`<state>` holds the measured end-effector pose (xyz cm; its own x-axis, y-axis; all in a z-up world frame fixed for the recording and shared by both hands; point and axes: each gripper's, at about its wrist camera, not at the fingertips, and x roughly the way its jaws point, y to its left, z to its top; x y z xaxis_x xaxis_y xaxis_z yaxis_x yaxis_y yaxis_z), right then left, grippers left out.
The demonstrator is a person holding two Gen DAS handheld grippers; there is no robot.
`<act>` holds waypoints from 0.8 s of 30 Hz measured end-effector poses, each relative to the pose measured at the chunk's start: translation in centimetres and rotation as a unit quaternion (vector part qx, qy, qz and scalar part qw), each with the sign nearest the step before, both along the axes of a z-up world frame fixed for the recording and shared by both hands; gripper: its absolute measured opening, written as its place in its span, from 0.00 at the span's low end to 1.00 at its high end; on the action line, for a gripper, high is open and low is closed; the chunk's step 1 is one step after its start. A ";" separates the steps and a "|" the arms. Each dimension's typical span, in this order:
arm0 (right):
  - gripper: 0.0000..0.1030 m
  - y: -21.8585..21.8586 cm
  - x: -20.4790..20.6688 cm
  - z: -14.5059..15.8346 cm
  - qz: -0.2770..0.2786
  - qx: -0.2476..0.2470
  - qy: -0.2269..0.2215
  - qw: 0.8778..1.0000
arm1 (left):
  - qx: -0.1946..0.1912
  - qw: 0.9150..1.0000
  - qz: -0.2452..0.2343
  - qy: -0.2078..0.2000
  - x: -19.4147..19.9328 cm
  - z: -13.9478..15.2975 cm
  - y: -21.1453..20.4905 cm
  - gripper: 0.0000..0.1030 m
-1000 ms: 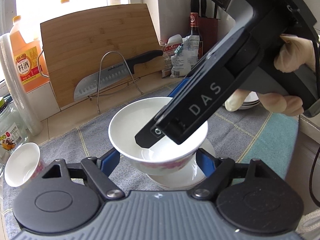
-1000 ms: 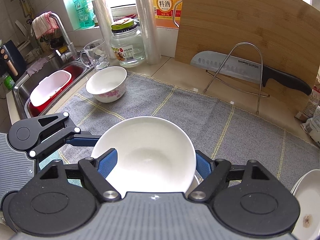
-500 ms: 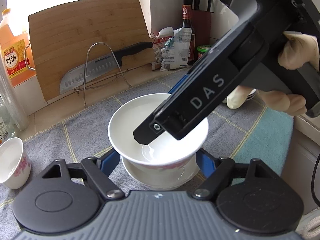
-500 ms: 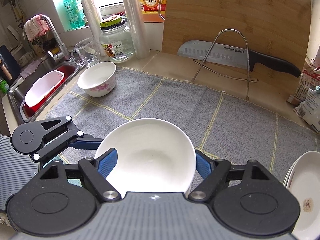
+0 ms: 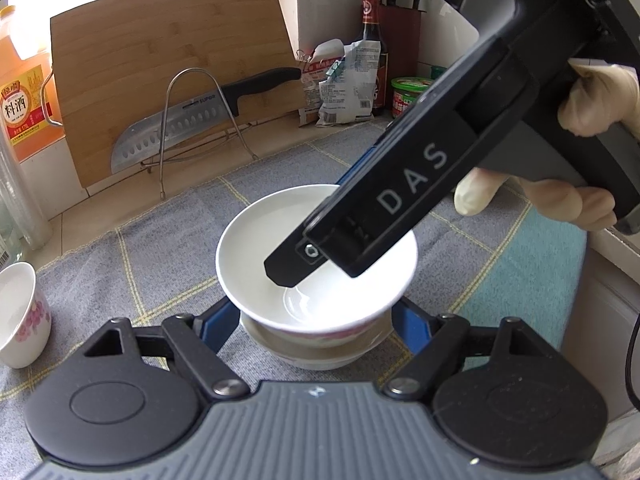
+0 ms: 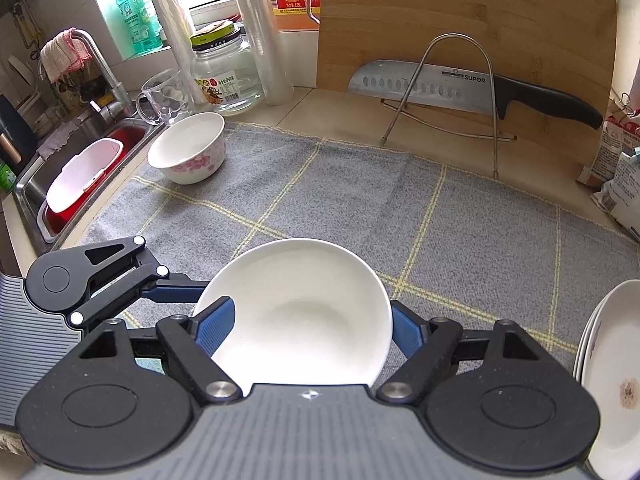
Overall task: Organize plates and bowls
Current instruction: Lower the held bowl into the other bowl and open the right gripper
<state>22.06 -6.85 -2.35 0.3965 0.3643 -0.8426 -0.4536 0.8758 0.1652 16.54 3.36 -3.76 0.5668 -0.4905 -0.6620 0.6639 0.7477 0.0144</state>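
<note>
A white bowl with a pink flower band (image 5: 316, 264) sat nested on top of another white dish (image 5: 320, 354), of which only the rim showed, near the front of a grey checked mat (image 6: 360, 208) spread over the surface, probably to cushion the crockery and keep it from sliding. The right hand-held gripper (image 6: 312, 328) held this bowl, its blue pads (image 6: 214, 326) pressed against opposite sides of the rim; from the left wrist view its black body angled down into the bowl, steadied by a gloved hand (image 5: 592, 100). The left hand-held gripper (image 5: 316, 328) had its jaws spread either side of the stack, low down by the lower dish; whether its pads touched could not be told, though the placing suggested it was there to steady the stack. A second flowered bowl (image 6: 188, 152) waited well apart at the mat's far left corner, near a sink (image 6: 80, 148), likely next to join the pile. A stack of plates (image 6: 608, 380), one with a brown stain, lay at the right edge, kept apart from the bowls. Behind the mat, a cleaver (image 6: 460, 88) rested in a wire rack in front of a leaning wooden cutting board (image 6: 460, 12), clear of the work area.
</note>
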 end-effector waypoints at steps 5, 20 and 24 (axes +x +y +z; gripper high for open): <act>0.84 -0.1 0.0 -0.3 -0.001 0.000 0.003 1.000 | 0.003 1.000 -0.001 0.001 0.0 -0.1 0.0 0.80; 0.84 -0.2 0.1 -0.7 -0.005 0.001 0.008 1.000 | 0.002 1.000 -0.003 0.002 0.2 -0.1 0.0 0.80; 0.84 -0.2 0.0 -0.7 -0.007 0.002 0.008 1.000 | 0.003 1.000 -0.005 0.001 0.2 -0.1 0.0 0.81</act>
<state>22.09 -7.04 -3.05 0.3888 0.3625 -0.8470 -0.4390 0.8812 0.1755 16.71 3.37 -3.90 0.5608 -0.4918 -0.6661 0.6708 0.7415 0.0172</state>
